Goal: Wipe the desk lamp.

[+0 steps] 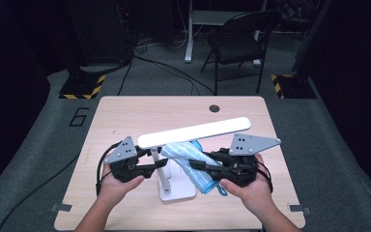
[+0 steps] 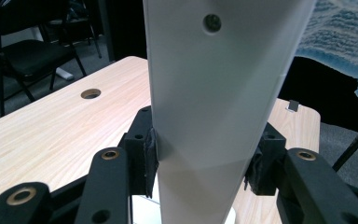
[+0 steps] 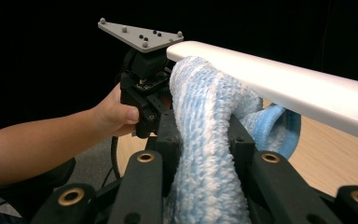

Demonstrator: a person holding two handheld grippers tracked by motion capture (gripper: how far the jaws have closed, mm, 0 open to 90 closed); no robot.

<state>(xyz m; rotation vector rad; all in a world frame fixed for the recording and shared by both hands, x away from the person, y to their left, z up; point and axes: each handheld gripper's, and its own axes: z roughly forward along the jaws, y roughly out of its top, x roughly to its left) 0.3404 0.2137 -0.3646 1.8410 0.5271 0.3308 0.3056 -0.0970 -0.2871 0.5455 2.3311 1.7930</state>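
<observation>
There is one white desk lamp [image 1: 193, 131], one blue-and-white fluffy cloth [image 1: 189, 164], one light wooden table [image 1: 125, 116], one black folding chair [image 1: 239, 41], and two black claws, left claw [image 1: 157, 166] and right claw [image 1: 195, 164].

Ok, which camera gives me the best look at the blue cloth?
The right gripper view: the cloth sits close up, pinched between the right gripper jaws and pressed against the lamp. The high view shows it small under the lamp head; the left gripper view catches a corner.
</observation>
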